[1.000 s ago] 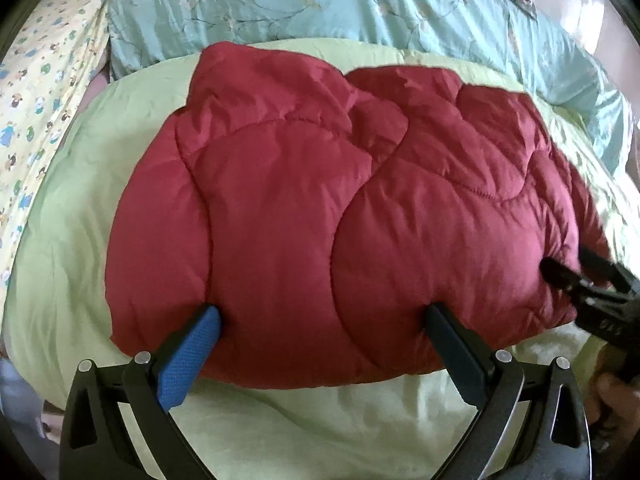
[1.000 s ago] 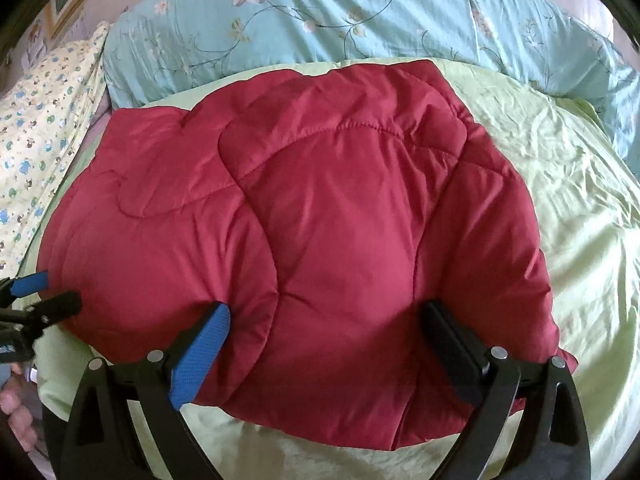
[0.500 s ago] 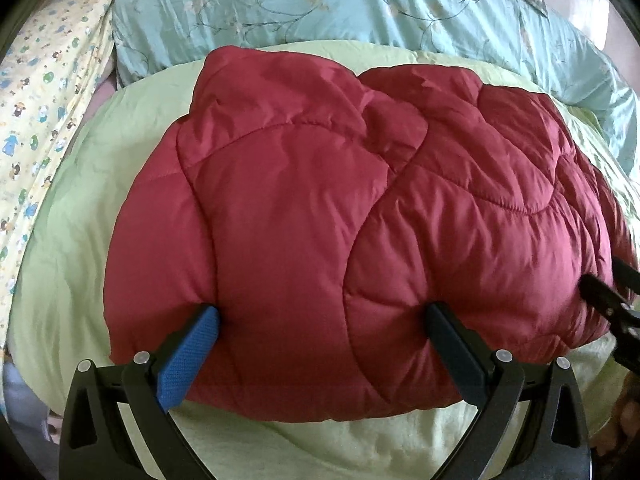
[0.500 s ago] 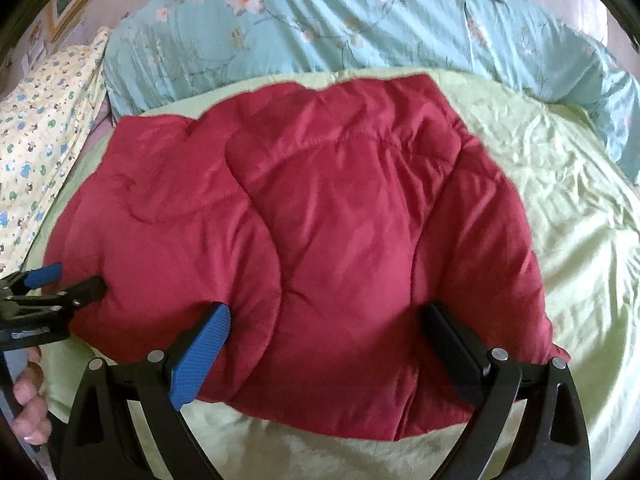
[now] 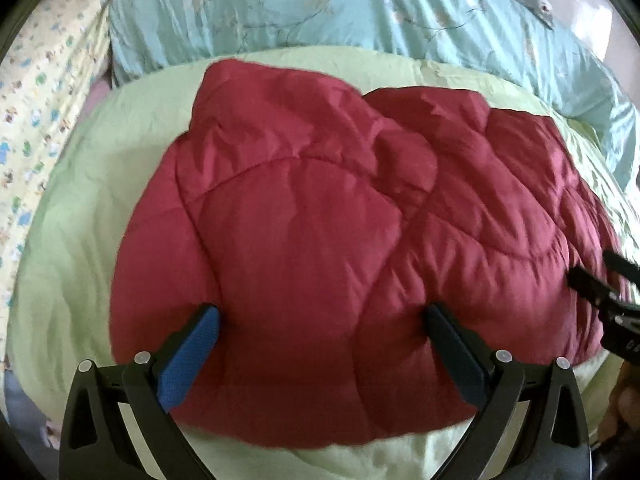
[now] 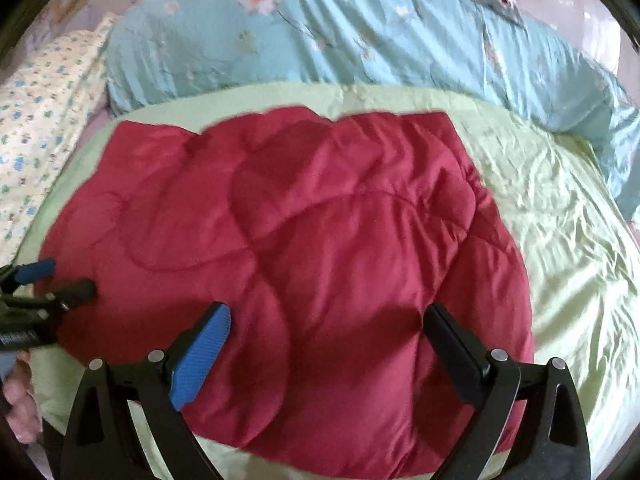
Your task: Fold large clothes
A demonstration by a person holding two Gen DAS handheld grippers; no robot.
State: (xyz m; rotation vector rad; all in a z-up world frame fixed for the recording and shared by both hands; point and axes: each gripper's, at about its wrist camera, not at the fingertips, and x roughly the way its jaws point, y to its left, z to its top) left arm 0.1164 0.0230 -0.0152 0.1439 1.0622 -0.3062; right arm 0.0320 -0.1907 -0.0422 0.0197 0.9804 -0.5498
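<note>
A dark red quilted padded garment [image 5: 320, 240] lies folded into a thick bundle on the light green sheet [image 5: 80, 240]. My left gripper [image 5: 320, 316] hovers over the bundle's near left part, open, with nothing between its blue and black fingers. In the right wrist view the same red garment [image 6: 320, 248] fills the middle, and my right gripper [image 6: 326, 318] is open above its near right part. The right gripper [image 5: 596, 272] shows at the right edge of the left wrist view, and the left gripper [image 6: 60, 276] at the left edge of the right wrist view.
A light blue floral duvet [image 6: 340, 36] is bunched along the far side of the bed. A yellow patterned cloth [image 5: 36, 112] lies at the far left. Bare green sheet [image 6: 560, 220] stretches to the right of the bundle. A hand [image 6: 20, 396] holds the left gripper's handle.
Both grippers have drawn back and upward from the bundle, so more of the duvet and sheet shows beyond it. The garment has stayed in place, and both grippers remain open.
</note>
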